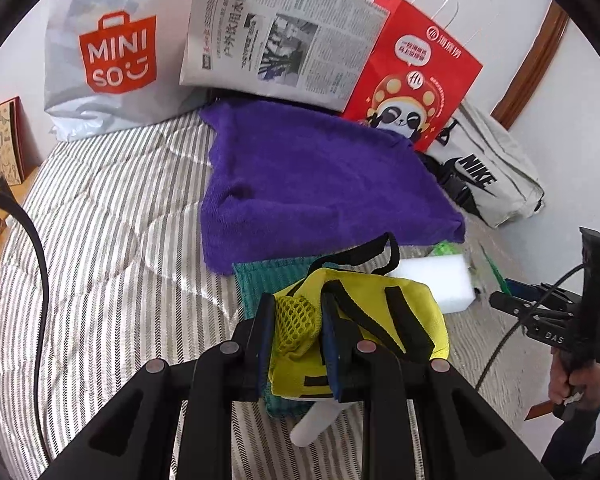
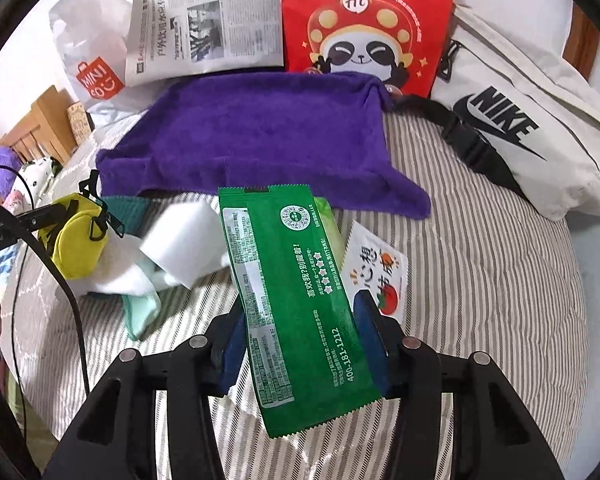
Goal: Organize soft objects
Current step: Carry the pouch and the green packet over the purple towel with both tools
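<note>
My left gripper (image 1: 296, 332) is shut on a small yellow pouch (image 1: 364, 332) with black straps and a mesh pocket, held above a teal cloth (image 1: 260, 280) on the striped bed. The pouch also shows in the right wrist view (image 2: 74, 236). My right gripper (image 2: 300, 332) is shut on a flat green packet (image 2: 296, 288), lifted over the bed. A purple towel (image 1: 312, 184) lies spread behind, also in the right wrist view (image 2: 252, 136). A white foam block (image 2: 188, 236) and a pale mint cloth (image 2: 140, 304) lie between the grippers.
A Miniso bag (image 1: 108, 60), a newspaper (image 1: 276, 36), a red panda paper bag (image 2: 364, 24) and a white Nike bag (image 2: 532, 136) line the wall. A small tomato-print sachet (image 2: 376, 268) lies on the striped bedcover (image 2: 480, 280). A wooden bedside unit (image 1: 0, 148) stands left.
</note>
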The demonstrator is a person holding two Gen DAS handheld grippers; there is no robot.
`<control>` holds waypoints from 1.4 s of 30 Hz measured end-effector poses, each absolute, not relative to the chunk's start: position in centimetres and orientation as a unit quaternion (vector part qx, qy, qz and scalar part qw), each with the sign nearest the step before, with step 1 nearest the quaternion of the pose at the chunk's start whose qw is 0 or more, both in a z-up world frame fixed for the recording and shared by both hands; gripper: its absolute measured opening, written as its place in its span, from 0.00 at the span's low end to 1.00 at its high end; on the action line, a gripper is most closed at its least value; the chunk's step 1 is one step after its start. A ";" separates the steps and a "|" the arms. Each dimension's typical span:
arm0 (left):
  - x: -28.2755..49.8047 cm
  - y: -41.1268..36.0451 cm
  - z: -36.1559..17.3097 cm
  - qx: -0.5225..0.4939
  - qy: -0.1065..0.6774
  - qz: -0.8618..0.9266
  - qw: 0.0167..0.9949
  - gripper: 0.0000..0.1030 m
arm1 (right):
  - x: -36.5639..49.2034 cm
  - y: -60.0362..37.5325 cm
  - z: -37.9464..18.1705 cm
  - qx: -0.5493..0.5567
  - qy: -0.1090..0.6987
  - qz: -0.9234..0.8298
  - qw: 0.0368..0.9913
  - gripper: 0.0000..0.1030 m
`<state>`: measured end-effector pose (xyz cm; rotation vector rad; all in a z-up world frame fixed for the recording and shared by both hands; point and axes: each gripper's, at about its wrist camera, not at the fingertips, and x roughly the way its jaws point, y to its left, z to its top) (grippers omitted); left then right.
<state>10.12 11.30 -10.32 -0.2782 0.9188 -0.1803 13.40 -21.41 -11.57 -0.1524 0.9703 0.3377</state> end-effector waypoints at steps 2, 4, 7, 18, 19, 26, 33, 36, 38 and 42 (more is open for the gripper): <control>10.1 11.3 -9.8 -0.134 0.439 -0.087 0.884 0.21 | 13.6 -21.3 -11.1 -0.069 0.461 0.166 0.869 0.49; 10.1 11.2 -9.5 -0.132 0.437 -0.088 0.886 0.21 | 13.9 -21.1 -10.7 -0.068 0.457 0.163 0.872 0.49; 10.3 11.0 -8.8 -0.131 0.433 -0.090 0.887 0.21 | 14.2 -20.9 -10.1 -0.068 0.451 0.164 0.875 0.49; 13.2 10.7 -6.8 -0.121 0.425 -0.093 0.892 0.21 | 18.3 -20.4 -8.6 -0.043 0.442 0.159 0.881 0.49; 13.5 10.7 -6.7 -0.121 0.425 -0.091 0.893 0.21 | 18.7 -20.3 -8.6 -0.044 0.442 0.158 0.882 0.49; 16.9 11.1 -6.1 -0.119 0.423 -0.086 0.894 0.21 | 22.8 -19.9 -8.7 -0.044 0.444 0.149 0.882 0.49; 21.2 11.9 -6.7 -0.119 0.426 -0.066 0.895 0.21 | 27.2 -19.4 -8.5 -0.039 0.441 0.129 0.887 0.49; 23.1 12.2 -7.5 -0.114 0.435 -0.054 0.892 0.21 | 29.3 -19.0 -9.0 -0.039 0.443 0.119 0.888 0.49; 24.2 12.5 -8.1 -0.117 0.440 -0.053 0.889 0.21 | 30.6 -18.6 -9.5 -0.042 0.449 0.112 0.886 0.49; 26.2 12.7 -8.9 -0.122 0.448 -0.051 0.884 0.21 | 33.1 -17.5 -10.5 -0.043 0.455 0.109 0.883 0.49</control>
